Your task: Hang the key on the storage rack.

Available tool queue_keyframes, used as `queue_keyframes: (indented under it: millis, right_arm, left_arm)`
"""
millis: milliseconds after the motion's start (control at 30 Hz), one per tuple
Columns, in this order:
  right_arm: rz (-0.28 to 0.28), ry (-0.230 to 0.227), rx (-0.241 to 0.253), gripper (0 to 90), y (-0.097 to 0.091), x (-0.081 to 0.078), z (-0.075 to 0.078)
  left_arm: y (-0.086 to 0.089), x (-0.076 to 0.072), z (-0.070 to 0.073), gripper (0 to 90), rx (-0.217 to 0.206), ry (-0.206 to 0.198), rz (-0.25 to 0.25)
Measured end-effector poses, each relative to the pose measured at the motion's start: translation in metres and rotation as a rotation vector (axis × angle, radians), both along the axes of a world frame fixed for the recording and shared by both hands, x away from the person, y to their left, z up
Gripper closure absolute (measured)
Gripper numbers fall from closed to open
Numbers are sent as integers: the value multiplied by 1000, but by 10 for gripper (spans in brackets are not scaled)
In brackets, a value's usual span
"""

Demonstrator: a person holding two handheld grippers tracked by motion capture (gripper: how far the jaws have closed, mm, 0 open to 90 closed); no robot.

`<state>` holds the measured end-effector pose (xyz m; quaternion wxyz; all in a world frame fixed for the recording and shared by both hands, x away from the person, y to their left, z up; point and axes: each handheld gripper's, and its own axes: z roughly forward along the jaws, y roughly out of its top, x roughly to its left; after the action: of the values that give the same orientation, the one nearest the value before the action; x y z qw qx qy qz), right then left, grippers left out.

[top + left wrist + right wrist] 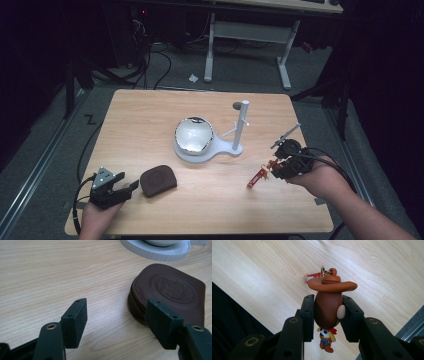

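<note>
Pinching a cowboy figurine (328, 312) by its head, right gripper (289, 162) hovers near white stand (239, 127) | left gripper (112, 187), jaws spread, sits beside brown pouch (158, 180)

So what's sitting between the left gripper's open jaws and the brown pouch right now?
Nothing: in the left gripper view the left gripper has bare wood between its jaws, and the brown pouch lies just beyond its right pad.

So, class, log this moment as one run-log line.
left claw: open beside brown pouch | right claw: shut on cowboy keychain | table: white stand
</note>
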<state>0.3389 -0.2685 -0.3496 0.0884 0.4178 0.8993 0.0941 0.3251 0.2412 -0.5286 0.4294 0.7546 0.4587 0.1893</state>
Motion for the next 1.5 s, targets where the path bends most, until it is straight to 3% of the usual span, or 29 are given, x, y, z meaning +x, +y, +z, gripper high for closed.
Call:
queue_keyframes:
  millis: [833,1500]
  right_arm:
    - [26,-46,-6,666,19,24,39]
    - [48,-49,0,666,37,47,61]
  left_arm:
    - [3,0,0,348,-9,3,9]
    - [5,1,-1,348,-14,6,14]
